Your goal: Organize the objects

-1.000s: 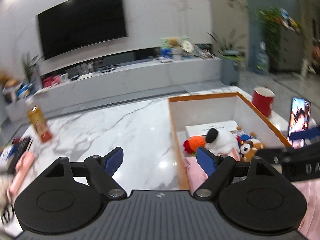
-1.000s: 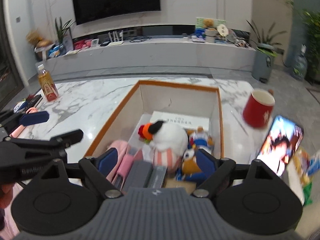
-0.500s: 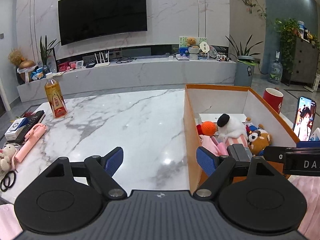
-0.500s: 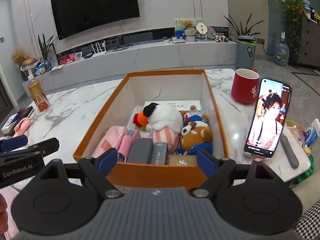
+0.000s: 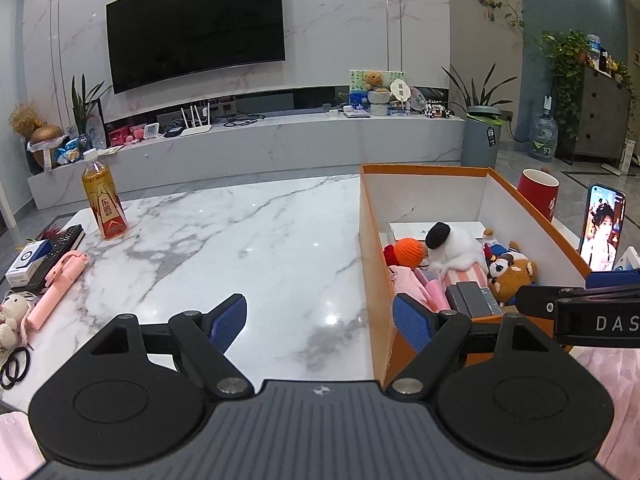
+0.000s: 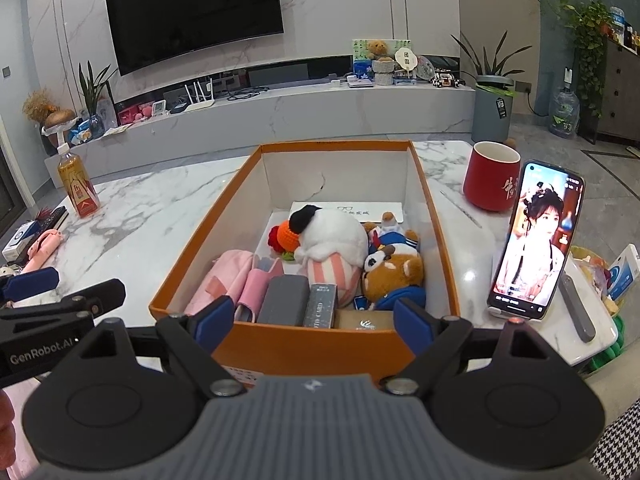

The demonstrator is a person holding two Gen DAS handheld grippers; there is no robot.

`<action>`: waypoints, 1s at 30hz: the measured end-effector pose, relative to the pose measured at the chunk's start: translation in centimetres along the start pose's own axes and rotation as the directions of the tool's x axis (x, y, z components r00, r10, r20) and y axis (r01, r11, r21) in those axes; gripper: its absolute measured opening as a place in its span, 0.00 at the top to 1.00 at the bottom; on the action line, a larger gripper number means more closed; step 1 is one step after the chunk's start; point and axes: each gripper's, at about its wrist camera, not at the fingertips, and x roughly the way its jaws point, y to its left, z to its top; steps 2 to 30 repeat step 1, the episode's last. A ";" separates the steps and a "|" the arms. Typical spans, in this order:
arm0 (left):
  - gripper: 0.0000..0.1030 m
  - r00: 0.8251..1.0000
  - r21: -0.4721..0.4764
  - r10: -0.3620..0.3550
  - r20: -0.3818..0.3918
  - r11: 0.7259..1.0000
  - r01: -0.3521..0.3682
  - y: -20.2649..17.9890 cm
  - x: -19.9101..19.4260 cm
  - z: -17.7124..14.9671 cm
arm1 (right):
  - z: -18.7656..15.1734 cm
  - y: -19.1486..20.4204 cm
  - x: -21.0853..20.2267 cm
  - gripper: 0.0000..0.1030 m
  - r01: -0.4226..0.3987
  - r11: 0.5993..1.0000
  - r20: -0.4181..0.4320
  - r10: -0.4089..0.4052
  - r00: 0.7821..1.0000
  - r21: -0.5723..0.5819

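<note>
Here: orange box point(image 6: 304, 350) of plush toys point(image 6: 334, 236) on marble table point(image 5: 240, 240), directly ahead of right gripper point(image 6: 312, 322), jaws spread wide, empty. Left gripper point(image 5: 320, 320), also spread and empty, faces bare marble, box to its right.

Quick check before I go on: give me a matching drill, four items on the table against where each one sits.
Items:
1. red mug
2. drink bottle
3. brown plush bear
4. phone

Places:
A. inside the orange box
B. far left part of the marble table
C. propped upright, right of the box
D. behind the phone, outside the box

Pairs: 1-D, 2-B, 3-A, 4-C
</note>
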 end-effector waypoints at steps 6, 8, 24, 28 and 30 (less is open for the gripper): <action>0.08 1.000 -0.003 0.001 0.000 1.000 -0.001 0.0 0.0 0.0 | 0.0 0.0 0.0 0.15 0.000 1.000 -0.001 0.000 1.000 -0.003; 0.08 1.000 -0.003 0.001 0.000 1.000 -0.001 0.0 0.0 0.0 | 0.0 0.0 0.0 0.15 0.000 1.000 -0.001 0.000 1.000 -0.003; 0.08 1.000 -0.003 0.001 0.000 1.000 -0.001 0.0 0.0 0.0 | 0.0 0.0 0.0 0.15 0.000 1.000 -0.001 0.000 1.000 -0.003; 0.08 1.000 -0.003 0.001 0.000 1.000 -0.001 0.0 0.0 0.0 | 0.0 0.0 0.0 0.15 0.000 1.000 -0.001 0.000 1.000 -0.003; 0.08 1.000 -0.003 0.001 0.000 1.000 -0.001 0.0 0.0 0.0 | 0.0 0.0 0.0 0.15 0.000 1.000 -0.001 0.000 1.000 -0.003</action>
